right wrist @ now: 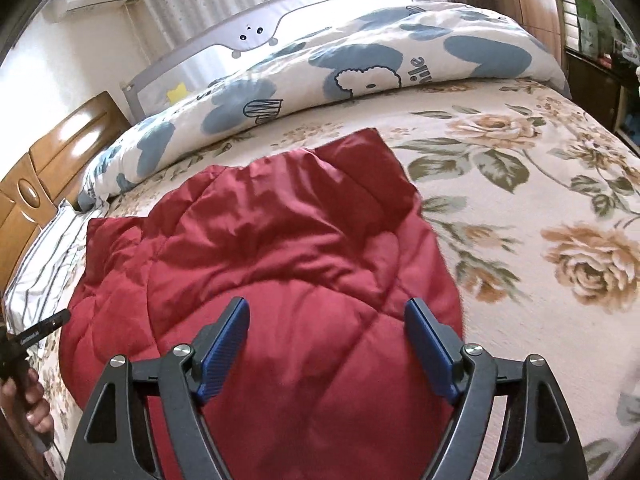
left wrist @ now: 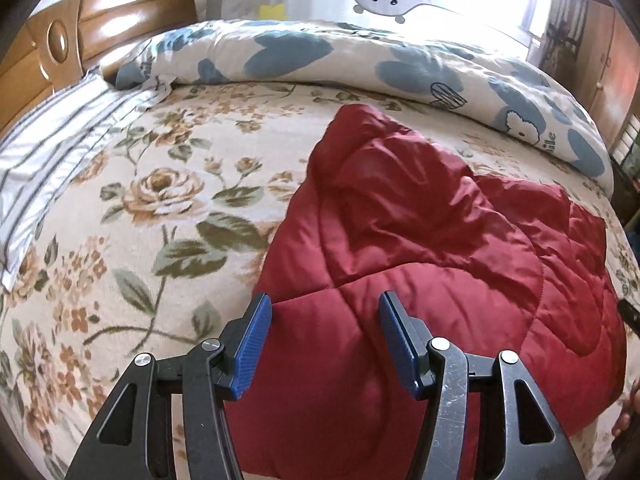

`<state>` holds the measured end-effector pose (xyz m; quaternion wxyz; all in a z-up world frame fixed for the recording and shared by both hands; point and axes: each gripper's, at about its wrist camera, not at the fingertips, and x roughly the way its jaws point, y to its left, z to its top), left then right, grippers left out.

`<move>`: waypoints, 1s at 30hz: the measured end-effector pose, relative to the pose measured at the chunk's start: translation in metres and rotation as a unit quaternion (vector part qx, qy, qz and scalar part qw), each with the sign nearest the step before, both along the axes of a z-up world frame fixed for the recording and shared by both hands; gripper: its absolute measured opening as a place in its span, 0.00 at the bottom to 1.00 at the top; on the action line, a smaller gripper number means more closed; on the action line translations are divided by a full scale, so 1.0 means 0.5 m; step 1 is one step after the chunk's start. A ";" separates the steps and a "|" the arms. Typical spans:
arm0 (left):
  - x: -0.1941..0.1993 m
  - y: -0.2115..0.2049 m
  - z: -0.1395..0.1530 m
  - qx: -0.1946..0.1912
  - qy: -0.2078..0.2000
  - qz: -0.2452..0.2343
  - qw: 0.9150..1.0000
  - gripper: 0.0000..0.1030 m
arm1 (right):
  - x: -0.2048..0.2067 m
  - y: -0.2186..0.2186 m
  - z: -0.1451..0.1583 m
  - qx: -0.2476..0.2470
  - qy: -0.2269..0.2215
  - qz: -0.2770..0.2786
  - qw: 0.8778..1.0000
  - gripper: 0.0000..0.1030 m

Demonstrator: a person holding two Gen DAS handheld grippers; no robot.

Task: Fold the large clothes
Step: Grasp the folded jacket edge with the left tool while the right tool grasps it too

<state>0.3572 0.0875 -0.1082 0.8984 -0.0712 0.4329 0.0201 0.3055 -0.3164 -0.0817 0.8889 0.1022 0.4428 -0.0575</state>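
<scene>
A dark red quilted garment (left wrist: 420, 240) lies folded and rumpled on the floral bedspread (left wrist: 140, 200); it also shows in the right wrist view (right wrist: 280, 260). My left gripper (left wrist: 324, 308) is open and empty, hovering above the garment's near left part. My right gripper (right wrist: 327, 312) is open and empty above the garment's near middle. The left gripper's body and the hand holding it show at the left edge of the right wrist view (right wrist: 36, 332).
A rolled white duvet with blue patches (left wrist: 360, 64) lies along the far side of the bed. A striped pillow (left wrist: 52, 152) and wooden headboard (left wrist: 92, 28) are at the left. A grey bed rail (right wrist: 248, 40) stands behind. A wooden wardrobe (right wrist: 532, 0) stands at the right.
</scene>
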 end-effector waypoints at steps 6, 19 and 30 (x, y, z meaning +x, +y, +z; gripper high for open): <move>0.007 0.028 -0.004 -0.013 0.003 0.013 1.000 0.57 | -0.029 -0.042 0.005 -0.003 0.009 -0.013 1.000 0.79; 0.032 0.109 -0.053 -0.105 0.016 0.031 0.994 0.82 | -0.069 -0.128 -0.023 0.061 0.031 -0.049 0.996 0.80; 0.093 0.159 -0.165 -0.253 0.061 0.042 0.965 0.95 | -0.047 -0.164 -0.113 0.202 0.059 -0.067 0.975 0.91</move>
